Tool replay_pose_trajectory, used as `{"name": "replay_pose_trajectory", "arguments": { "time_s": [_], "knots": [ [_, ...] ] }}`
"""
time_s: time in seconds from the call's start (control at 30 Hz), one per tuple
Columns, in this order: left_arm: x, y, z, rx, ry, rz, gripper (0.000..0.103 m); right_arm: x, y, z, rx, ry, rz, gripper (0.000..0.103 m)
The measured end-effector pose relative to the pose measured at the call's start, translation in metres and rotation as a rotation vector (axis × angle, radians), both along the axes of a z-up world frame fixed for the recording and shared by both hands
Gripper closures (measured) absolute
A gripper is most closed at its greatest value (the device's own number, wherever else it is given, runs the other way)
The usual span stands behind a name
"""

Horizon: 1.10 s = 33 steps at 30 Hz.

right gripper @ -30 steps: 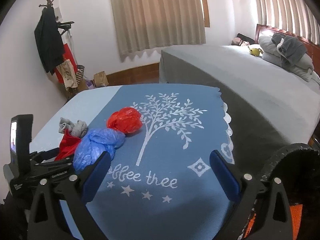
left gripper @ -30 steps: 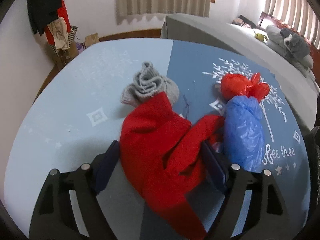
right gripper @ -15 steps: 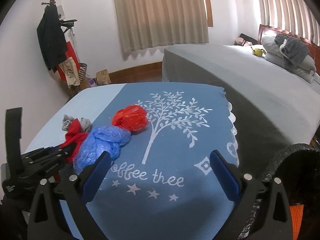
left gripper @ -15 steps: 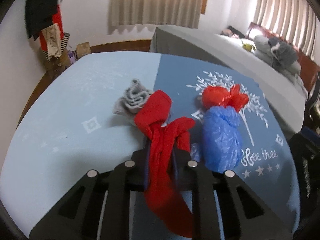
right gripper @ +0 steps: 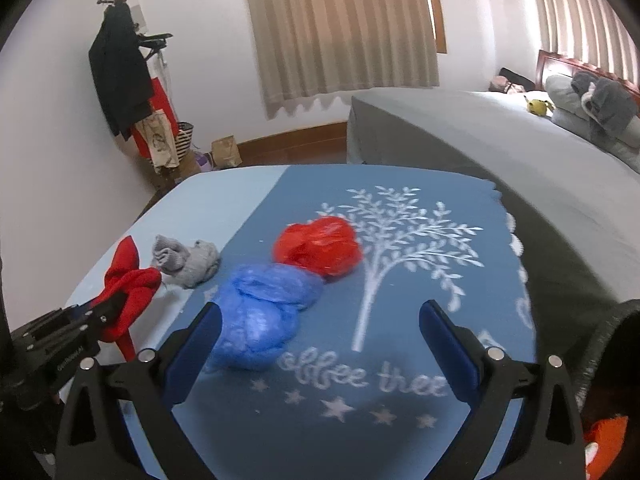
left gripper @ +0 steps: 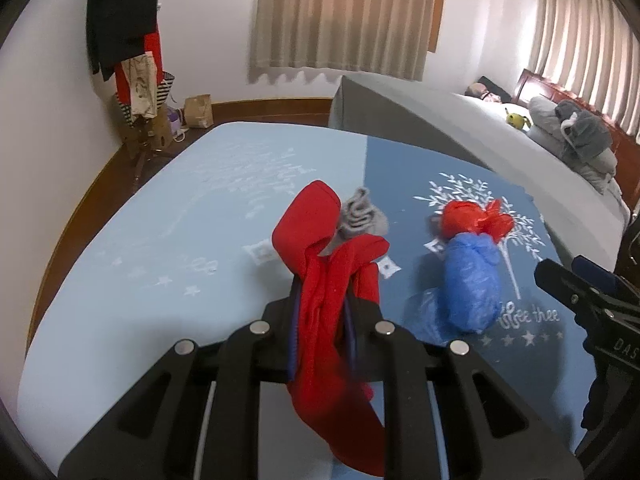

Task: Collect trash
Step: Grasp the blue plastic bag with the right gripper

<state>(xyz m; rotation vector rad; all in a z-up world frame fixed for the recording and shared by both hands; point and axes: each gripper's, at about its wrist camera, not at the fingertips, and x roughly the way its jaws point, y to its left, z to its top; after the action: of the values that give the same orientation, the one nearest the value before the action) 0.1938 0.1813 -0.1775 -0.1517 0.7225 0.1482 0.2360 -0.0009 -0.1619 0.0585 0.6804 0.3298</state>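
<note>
Your left hand-held gripper [left gripper: 322, 320] was pinching the crumpled red cloth [left gripper: 320, 280] between its pads, the cloth bunched up above the jaws and hanging below them, in the lower middle of the left wrist view. Your right hand-held gripper [right gripper: 320, 340] had its jaws spread wide with nothing between them, at the bottom of its own view, with the crumpled blue plastic bag [right gripper: 264, 308] lying just beyond its left finger.

As far as the task went, I judge it was only begun: one piece was in your grip and not yet dropped anywhere. Left on the blue printed worktop [right gripper: 420, 360] were the blue plastic bag, the crumpled red plastic bag [right gripper: 318, 248] touching its far end, and the small grey knitted sock [right gripper: 188, 260] just beside the red cloth at centre left.

At the lower right edge of the right wrist view sat the dark rim of a black-lined bin [right gripper: 608, 320]; that is my guess for the drop point. Beyond the worktop stood the grey-covered bed [right gripper: 500, 140], and a coat stand hung with clothes [right gripper: 124, 80] at upper left. Nothing stood between your right hand-held gripper and the blue bag.
</note>
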Motion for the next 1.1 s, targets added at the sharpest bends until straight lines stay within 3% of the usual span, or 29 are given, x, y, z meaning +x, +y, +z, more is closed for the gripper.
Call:
{"name": "replay_pose_trajectory", "arguments": {
  "time_s": [0.47,0.63,0.8,0.9,1.1],
  "knots": [
    [-0.004,0.027,-0.008,0.039,0.016,0.045,0.086,0.016,0.043,-0.016,-0.048,0.039,0.043,0.006],
    [-0.005,0.031,-0.009,0.035,0.016,0.054,0.086,0.022,0.054,-0.026,-0.064,0.075,0.066,0.018],
    [-0.003,0.029,-0.011,0.035,0.019,0.059,0.086,0.029,0.066,-0.034,-0.072,0.131,0.122,0.046],
    [-0.004,0.029,-0.011,0.036,0.019,0.060,0.086,0.029,0.067,-0.033,-0.063,0.132,0.141,0.052],
    [-0.009,0.026,-0.004,0.038,0.004,0.063,0.086,0.017,0.054,-0.021,-0.036,0.107,0.141,0.053]
  ]
}}
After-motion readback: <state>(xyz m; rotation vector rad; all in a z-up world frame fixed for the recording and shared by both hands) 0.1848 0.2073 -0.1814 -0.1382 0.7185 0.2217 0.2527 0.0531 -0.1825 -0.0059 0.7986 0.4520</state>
